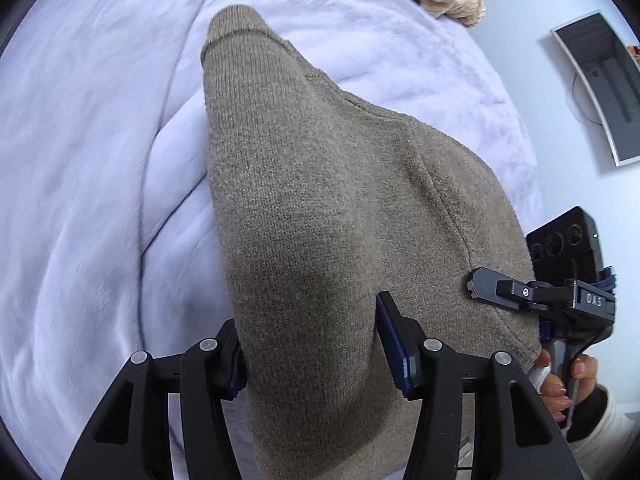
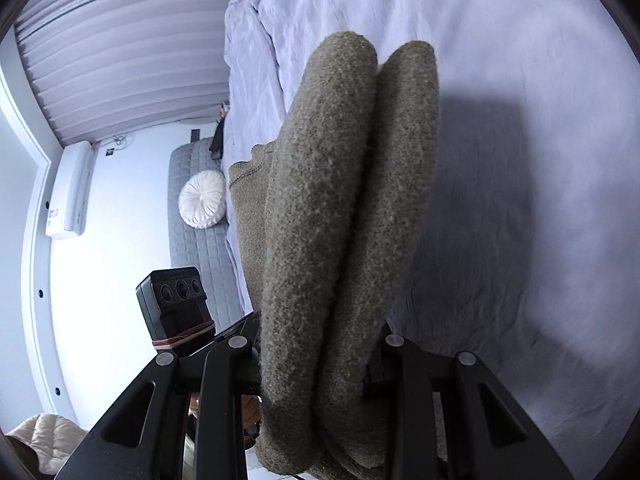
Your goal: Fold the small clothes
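Grey-brown knit sweater (image 1: 320, 200) held over a pale bedspread (image 1: 80, 160)

Left gripper (image 1: 310, 344) and right gripper (image 2: 320, 344) each clamp its thick, fuzzy, doubled-over folds.

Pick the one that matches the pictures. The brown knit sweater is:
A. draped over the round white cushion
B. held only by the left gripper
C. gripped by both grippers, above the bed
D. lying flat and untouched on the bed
C: the brown knit sweater passes between the fingers of the left gripper and the right gripper, above the lilac blanket.
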The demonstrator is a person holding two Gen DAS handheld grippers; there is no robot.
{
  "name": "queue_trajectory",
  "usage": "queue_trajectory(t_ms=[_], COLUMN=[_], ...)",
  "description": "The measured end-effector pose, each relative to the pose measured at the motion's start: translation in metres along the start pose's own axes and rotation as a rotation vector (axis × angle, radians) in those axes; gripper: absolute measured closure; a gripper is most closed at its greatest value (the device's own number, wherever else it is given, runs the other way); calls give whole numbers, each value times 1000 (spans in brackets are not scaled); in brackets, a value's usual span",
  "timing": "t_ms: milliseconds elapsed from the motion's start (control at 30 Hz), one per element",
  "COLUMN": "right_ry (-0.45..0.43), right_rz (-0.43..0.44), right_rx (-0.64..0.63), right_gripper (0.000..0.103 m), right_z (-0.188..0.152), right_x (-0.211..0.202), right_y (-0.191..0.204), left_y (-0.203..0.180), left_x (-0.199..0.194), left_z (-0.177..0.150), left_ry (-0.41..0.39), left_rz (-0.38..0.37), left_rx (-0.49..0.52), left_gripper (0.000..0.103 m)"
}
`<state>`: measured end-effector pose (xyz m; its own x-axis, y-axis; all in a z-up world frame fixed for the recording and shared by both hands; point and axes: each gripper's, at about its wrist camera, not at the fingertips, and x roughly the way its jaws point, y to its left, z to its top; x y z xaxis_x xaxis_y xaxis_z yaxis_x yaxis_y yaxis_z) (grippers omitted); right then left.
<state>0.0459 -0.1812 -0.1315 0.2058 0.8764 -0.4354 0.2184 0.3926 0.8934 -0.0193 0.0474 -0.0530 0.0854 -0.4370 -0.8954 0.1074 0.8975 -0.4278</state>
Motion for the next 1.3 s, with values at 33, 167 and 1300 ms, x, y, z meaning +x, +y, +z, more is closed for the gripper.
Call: queue_trajectory(t_ms=[33, 167, 1300], right_ry=[7, -16, -110], right_rz=[-45, -314, -796], right_rx=[4, -42, -275], right_gripper=[68, 51, 92], right_z=[-2, 5, -47], right_x=[6, 9, -15], right_y=[-2, 2, 42], left_y=[4, 20, 29], left_x=[4, -7, -19], left_z=[-4, -14, -20], left_ry=[11, -20, -94], left_rz=[34, 67, 311], left_rx=[3, -9, 43], left_gripper=[48, 47, 33])
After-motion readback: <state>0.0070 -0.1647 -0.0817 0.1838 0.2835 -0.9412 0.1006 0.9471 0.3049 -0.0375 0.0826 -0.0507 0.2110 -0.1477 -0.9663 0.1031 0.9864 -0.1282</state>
